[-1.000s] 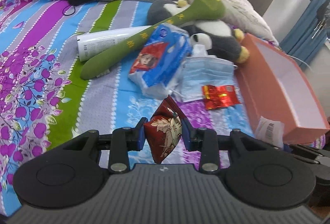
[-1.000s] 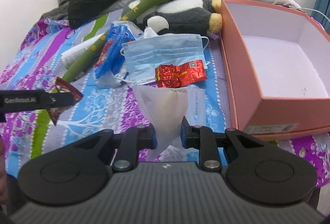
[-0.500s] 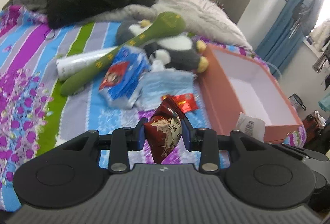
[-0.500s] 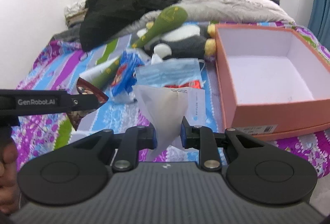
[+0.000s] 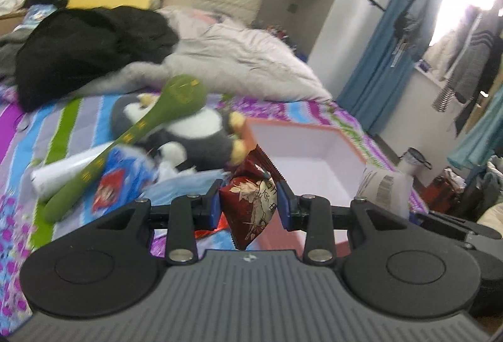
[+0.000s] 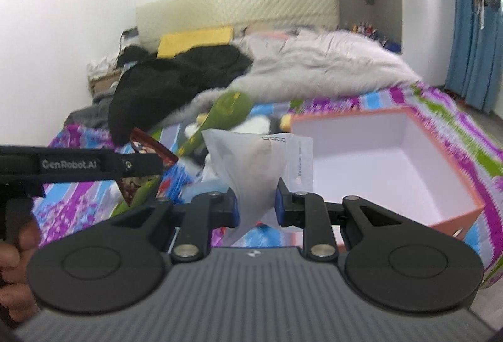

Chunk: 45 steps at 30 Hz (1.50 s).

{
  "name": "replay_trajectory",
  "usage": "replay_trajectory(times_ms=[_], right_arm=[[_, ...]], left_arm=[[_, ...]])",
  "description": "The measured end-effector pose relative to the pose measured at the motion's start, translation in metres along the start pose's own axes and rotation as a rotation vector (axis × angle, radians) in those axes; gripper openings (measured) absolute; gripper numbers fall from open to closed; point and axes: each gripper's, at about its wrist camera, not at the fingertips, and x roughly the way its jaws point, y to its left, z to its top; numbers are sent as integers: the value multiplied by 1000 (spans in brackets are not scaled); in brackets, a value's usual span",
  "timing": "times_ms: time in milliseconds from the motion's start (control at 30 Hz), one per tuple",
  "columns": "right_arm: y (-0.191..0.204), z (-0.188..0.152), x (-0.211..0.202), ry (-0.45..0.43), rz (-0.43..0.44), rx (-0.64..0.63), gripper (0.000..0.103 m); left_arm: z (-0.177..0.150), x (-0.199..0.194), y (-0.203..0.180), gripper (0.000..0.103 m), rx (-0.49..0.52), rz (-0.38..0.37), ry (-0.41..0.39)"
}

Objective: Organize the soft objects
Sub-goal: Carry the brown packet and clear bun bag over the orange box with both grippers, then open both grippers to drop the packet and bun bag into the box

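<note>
My left gripper (image 5: 250, 205) is shut on a dark red snack packet (image 5: 251, 206) and holds it in the air near the left front of the open salmon box (image 5: 301, 134). It also shows in the right wrist view (image 6: 147, 164) with the packet (image 6: 147, 150). My right gripper (image 6: 256, 206) is shut on a white translucent pouch (image 6: 251, 165), held above the bed beside the salmon box (image 6: 371, 159). The pouch shows at the right in the left wrist view (image 5: 382, 187). The box's white inside looks bare.
On the striped bedspread (image 5: 56, 134) lie a green plush club (image 5: 151, 128), a penguin plush (image 5: 195, 134), a blue tissue pack (image 5: 122, 181), a white tube (image 5: 63, 172) and a face mask (image 5: 185, 184). Black clothing (image 5: 88, 49) and a grey quilt (image 5: 239, 58) lie behind.
Both grippers have risen and tilted up with their loads, so the views now show the wall and headboard. The left gripper has moved right, toward the box.
</note>
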Motion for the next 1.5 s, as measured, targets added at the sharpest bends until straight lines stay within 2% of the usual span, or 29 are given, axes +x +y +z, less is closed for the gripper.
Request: replay_trajectory(times_ms=[167,300,733,967,1233,1300,1333,1400,1500], right_arm=[[-19,18,-1,-44,-44,-4,25],[-40,21,8,-28,-76,17,25],[-114,3,72,139,-142,124,25],[-154,-8,113,232,-152,184,26],[-173,-29,145,307,-154,206,27],[-174,-30,150,323,-154,214,30],[-173,-31,151,326,-151,203,37],[-168,-32,150,319,-165,170,50],[-165,-30,146,312,-169,171,53]], left_arm=[[19,15,-23,40,28,-57,-2],[28,35,-41,40,55,-92,19],[29,151,-82,40,97,-149,185],[29,222,-101,41,133,-150,272],[17,273,-103,41,128,-147,350],[16,276,-101,46,117,-151,353],[17,278,-99,53,113,-146,350],[18,275,-99,54,126,-140,341],[20,265,-99,54,135,-131,324]])
